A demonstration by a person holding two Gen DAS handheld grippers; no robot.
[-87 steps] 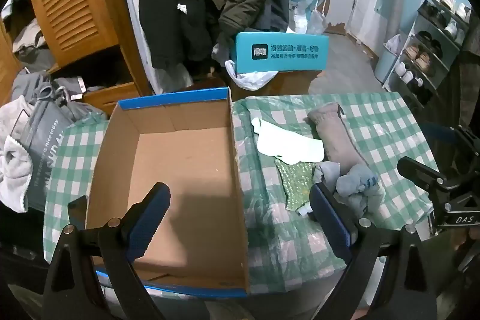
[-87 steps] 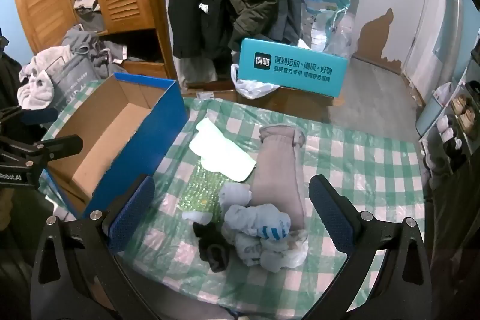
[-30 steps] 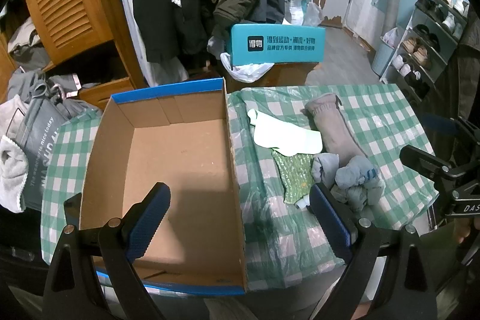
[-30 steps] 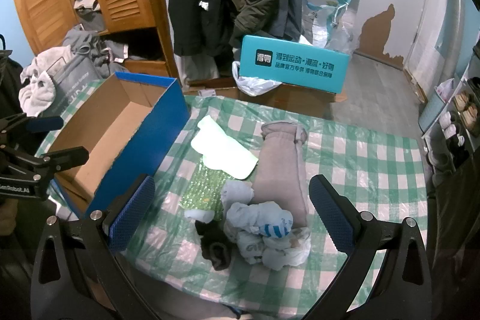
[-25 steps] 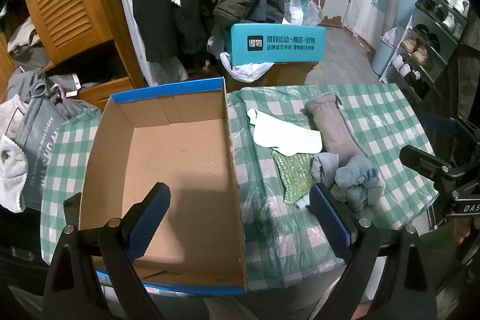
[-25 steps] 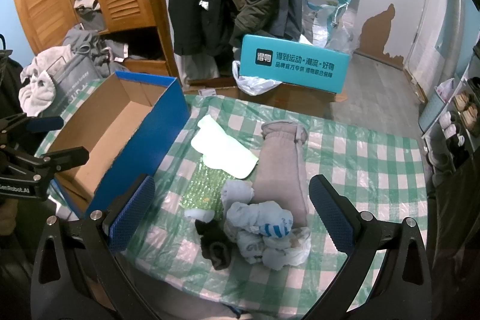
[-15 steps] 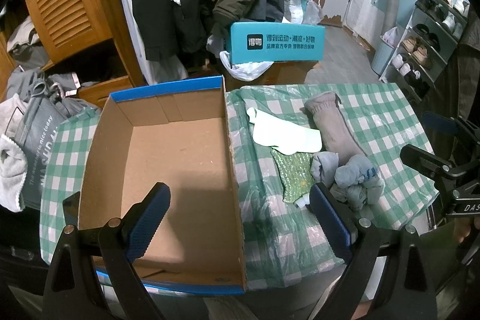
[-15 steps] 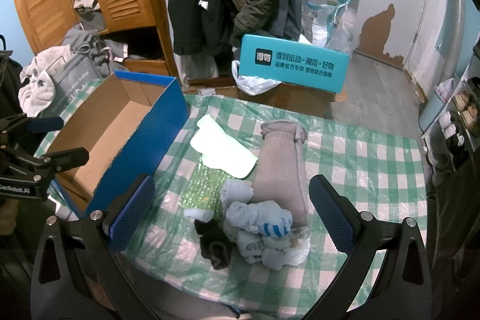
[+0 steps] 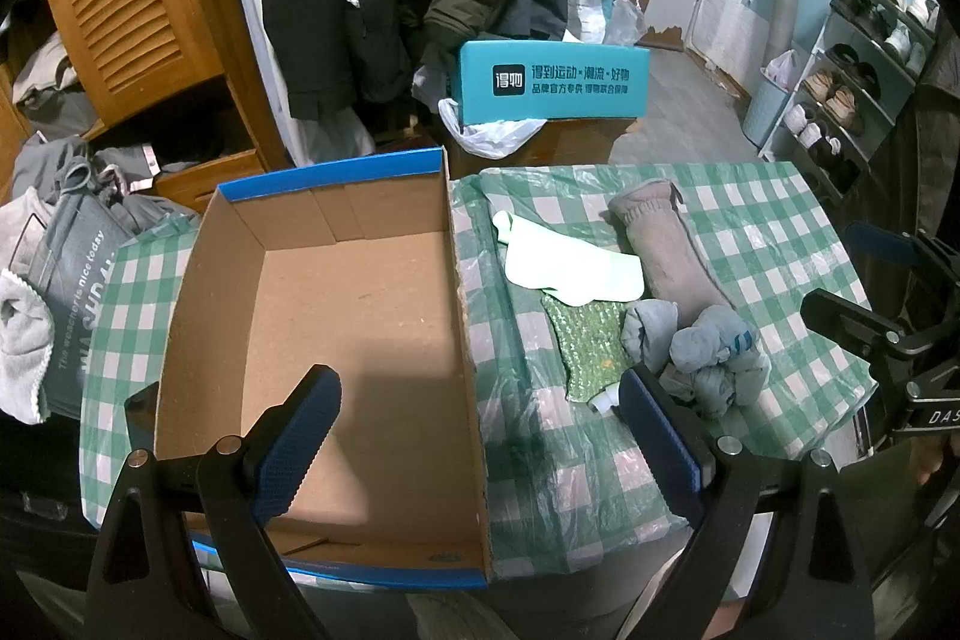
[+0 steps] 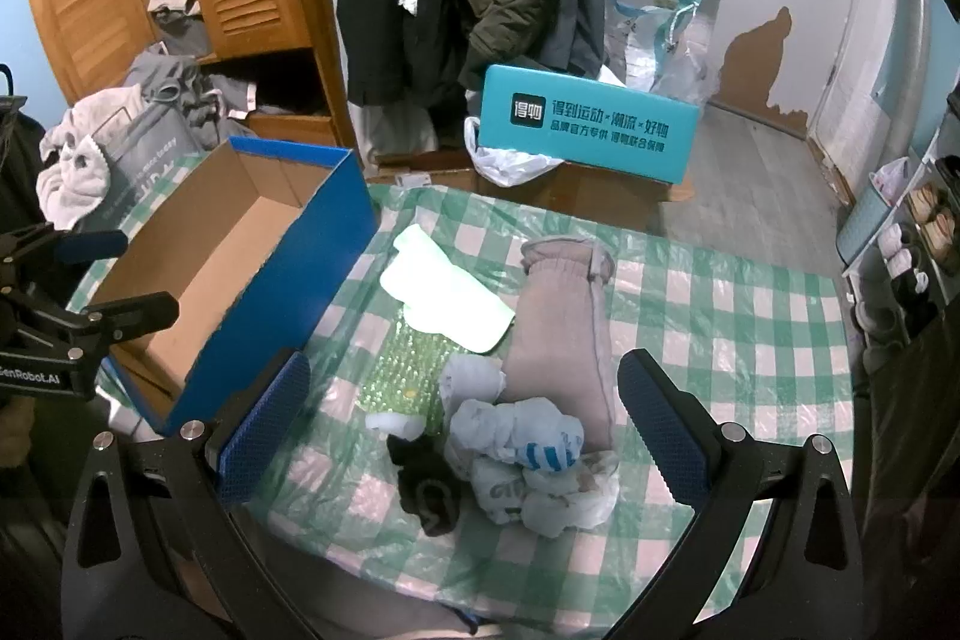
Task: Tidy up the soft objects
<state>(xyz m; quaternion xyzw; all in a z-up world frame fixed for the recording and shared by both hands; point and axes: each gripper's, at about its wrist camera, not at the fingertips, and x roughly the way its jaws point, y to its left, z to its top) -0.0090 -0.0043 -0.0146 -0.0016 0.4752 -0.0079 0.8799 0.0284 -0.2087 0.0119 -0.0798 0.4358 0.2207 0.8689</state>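
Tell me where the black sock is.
In the right wrist view, the black sock lies at the table's near edge, touching the left side of the balled pale-blue socks, below the green sequined piece.

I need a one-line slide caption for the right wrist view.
Open right gripper above balled pale socks on green checked tablecloth, beside empty blue cardboard box.

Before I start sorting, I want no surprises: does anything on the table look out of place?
Mostly no. The socks lie heaped near the table's front edge, a black one closest to it. The blue shoebox is empty and sits square.
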